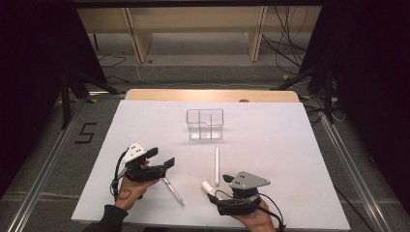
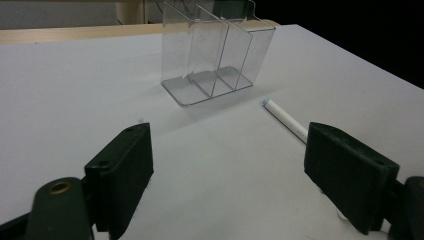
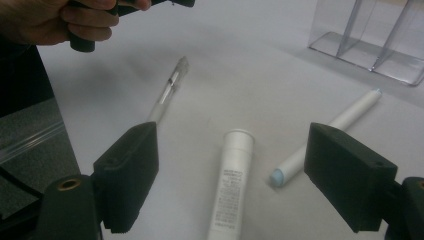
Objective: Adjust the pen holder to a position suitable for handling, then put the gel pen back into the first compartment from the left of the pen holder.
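- Both tongs I work stand spread, nothing between the pads: left gripper (image 1: 162,159) hangs over the near-left part of the white table (image 1: 290,145); right gripper (image 1: 211,192) sits low at the near edge.
- Between the right jaws, on the table, lies a white tube (image 3: 231,185), untouched by the pads.
- Beside it, a white marker (image 3: 327,137) runs toward the clear divided box (image 1: 205,123).
- Near my left hand (image 1: 133,188) lies a clear pen (image 1: 173,191).
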Motion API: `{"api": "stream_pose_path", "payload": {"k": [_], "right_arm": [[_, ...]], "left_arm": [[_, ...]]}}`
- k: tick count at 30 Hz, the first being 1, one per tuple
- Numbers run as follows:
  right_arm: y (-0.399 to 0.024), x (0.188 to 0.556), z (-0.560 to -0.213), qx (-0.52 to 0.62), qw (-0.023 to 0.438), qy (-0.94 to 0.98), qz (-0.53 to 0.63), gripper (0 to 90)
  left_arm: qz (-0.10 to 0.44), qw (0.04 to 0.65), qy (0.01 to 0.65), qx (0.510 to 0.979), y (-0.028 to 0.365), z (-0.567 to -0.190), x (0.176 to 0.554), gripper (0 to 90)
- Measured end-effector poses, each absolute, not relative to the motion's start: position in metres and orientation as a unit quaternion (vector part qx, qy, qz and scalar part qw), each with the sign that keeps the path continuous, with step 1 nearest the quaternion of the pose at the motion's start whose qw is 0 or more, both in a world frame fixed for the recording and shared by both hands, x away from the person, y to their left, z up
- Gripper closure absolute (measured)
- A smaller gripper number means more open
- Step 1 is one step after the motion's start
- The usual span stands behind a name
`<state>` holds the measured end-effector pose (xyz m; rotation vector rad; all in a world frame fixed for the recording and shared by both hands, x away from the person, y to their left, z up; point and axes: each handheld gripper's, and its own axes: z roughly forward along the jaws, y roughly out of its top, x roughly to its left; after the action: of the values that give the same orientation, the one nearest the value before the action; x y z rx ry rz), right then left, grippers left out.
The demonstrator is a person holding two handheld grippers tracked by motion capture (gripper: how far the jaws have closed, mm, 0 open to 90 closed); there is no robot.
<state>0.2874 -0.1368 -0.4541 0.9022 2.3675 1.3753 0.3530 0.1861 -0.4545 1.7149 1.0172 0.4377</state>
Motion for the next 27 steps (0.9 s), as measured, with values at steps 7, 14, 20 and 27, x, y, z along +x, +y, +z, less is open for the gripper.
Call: {"api": "stream_pose_path", "payload": {"k": [7,14,20,27], "right_arm": [[-0.127,0.289,-0.455,0.303,0.126,0.822,0.466,22.8],[-0.117,0.291,-0.455,0.295,0.123,0.829,0.459,25.4],[-0.103,0.291,-0.456,0.285,0.125,0.839,0.446,25.6],[-0.081,0.293,-0.461,0.278,0.115,0.846,0.440,27.1]], "left_arm": [[0.185,0.520,0.429,0.715,0.188,-0.457,0.348,19.0],[0.188,0.520,0.427,0.716,0.189,-0.458,0.345,18.7],[0.191,0.520,0.430,0.713,0.191,-0.460,0.341,18.5],[0.190,0.520,0.432,0.712,0.192,-0.462,0.339,18.5]]}}
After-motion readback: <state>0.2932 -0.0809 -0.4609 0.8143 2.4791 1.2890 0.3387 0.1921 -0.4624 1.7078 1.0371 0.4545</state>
